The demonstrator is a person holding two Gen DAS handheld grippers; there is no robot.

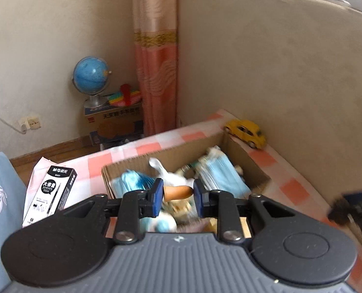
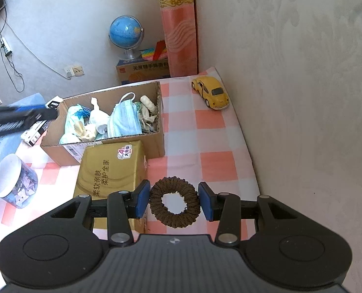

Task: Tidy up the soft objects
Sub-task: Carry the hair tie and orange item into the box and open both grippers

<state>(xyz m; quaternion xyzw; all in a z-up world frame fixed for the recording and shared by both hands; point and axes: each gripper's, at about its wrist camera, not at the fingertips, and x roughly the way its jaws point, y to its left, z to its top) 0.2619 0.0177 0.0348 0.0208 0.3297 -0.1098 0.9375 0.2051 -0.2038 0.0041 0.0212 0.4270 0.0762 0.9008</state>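
1. At the far left of the right wrist view, a clear jar (image 2: 14, 180) with a white lid stands on the checked cloth (image 2: 217, 168), and a black-and-white pen box (image 1: 50, 193) lies just beside the cardboard box (image 2: 154, 144).
2. The left gripper (image 1: 178, 193) is over the cardboard box, its jaws closed on a small tan, sausage-shaped soft thing (image 1: 179, 191). Whether that thing is being put in or taken out I cannot tell.
3. The cardboard box already holds blue face masks (image 2: 124, 119), pale rags and other soft bits, so the sorting looks well along.
4. A gold pack of tissues (image 2: 112, 168) lies against the front of the box.
5. The right gripper (image 2: 174, 201) clamps a brown hair scrunchie (image 2: 174, 202) across its width, the scrunchie lifted clear of the cloth, right of the tissues.
6. The step in hand seems to be carrying the scrunchie to the box; next it must pass over the tissues and the box wall, then open above the pile, keeping clear of the left gripper.
7. At the far right a yellow toy car (image 2: 211, 92) stands near the wall, hard and best left alone.
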